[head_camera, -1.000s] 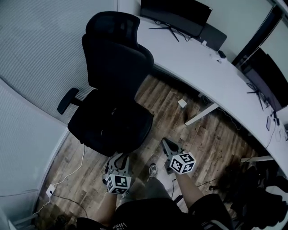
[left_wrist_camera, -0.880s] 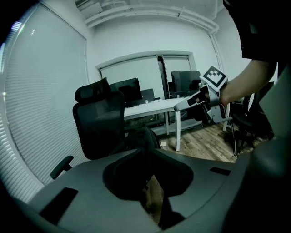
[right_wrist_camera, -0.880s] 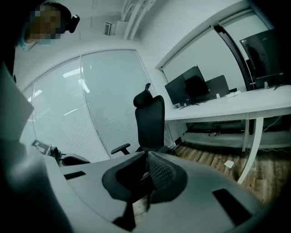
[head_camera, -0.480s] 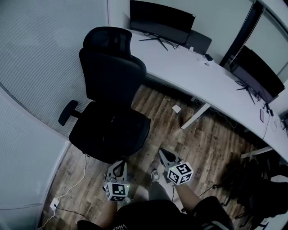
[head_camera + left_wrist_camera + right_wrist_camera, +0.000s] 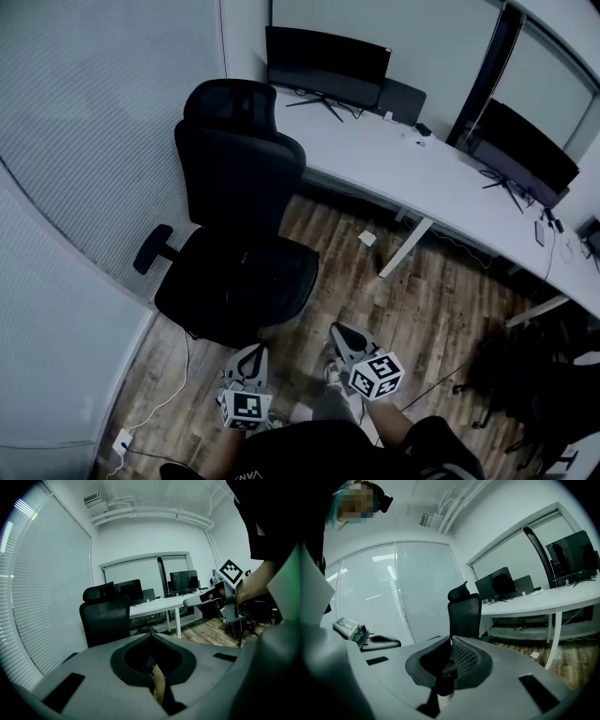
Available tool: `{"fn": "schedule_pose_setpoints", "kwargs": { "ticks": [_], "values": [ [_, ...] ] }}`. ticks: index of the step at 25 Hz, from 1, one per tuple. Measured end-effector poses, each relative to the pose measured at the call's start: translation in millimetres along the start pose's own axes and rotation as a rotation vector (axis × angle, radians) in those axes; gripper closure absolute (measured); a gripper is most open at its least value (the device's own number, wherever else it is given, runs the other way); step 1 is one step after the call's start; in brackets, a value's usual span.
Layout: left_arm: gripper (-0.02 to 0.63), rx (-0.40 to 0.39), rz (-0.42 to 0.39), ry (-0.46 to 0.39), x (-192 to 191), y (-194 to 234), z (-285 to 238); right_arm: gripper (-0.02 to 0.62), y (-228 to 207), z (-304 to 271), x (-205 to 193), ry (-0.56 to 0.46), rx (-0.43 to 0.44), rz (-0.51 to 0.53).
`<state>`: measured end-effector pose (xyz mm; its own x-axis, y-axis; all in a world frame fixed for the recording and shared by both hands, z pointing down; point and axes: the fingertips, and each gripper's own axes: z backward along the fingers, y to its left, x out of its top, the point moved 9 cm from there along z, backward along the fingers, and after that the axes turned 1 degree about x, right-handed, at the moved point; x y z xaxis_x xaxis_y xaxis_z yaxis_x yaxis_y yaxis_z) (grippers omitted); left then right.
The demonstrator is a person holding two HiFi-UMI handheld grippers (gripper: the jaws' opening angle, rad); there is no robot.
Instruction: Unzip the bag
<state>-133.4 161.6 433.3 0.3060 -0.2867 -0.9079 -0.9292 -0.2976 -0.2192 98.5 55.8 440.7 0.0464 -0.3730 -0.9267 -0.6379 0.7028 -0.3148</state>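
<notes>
Showing the stage before any work on the zip, the head view has the left gripper [image 5: 251, 354] at 7 o'clock and the right gripper [image 5: 339, 334] at 5 o'clock of the frame, both held over the wooden floor [image 5: 441, 300] close to the person's body. The left gripper's jaws have just been closing and now meet, with nothing between them; only a sliver of floor shows through the gap behind the pads. The right gripper's jaws also stand together and carry nothing.

No bag can be identified with certainty in any view. A black office chair [image 5: 239, 234] stands at 11 o'clock of the two grippers, its seat bare. A long white table [image 5: 412, 178] runs from 12 to 3 o'clock and carries monitors [image 5: 326, 61]. A dark, blurred heap [image 5: 530, 375] lies at 4 o'clock of the frame, well apart from both grippers. It may include the bag, but its form is too indistinct to tell.

The task appears not yet begun, since no zip, slider or bag fabric is touched or even in clear sight. Everything is judged to remain: finding the bag, steadying it with one gripper, taking the slider with the other, and drawing it along the zip.
</notes>
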Motion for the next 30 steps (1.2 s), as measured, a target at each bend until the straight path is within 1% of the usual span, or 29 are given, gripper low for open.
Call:
{"fn": "schedule_pose_setpoints", "kwargs": {
  "ticks": [3,7,11,15,19,25,30],
  "values": [
    [0.587,-0.012,0.016,0.0,-6,1,19,0.549,22,9,-1,-0.008,0.003,0.006],
    [0.588,-0.034,0.004,-0.03,4,2,44,0.549,49,23,0,-0.015,0.009,0.011],
    [0.588,-0.058,0.002,-0.063,6,3,64,0.549,70,35,0,-0.029,-0.003,0.025],
    [0.588,-0.064,0.002,-0.084,6,6,83,0.549,89,47,4,-0.032,-0.012,0.036],
    [0.588,-0.073,-0.007,-0.087,15,8,105,0.549,106,59,6,-0.038,-0.023,0.045],
    [0.588,-0.078,-0.002,-0.105,16,13,126,0.549,127,71,4,-0.027,-0.021,0.054],
    [0.588,-0.1,-0.038,-0.124,23,10,136,0.551,140,78,4,-0.016,-0.009,0.068]
  ]
}}
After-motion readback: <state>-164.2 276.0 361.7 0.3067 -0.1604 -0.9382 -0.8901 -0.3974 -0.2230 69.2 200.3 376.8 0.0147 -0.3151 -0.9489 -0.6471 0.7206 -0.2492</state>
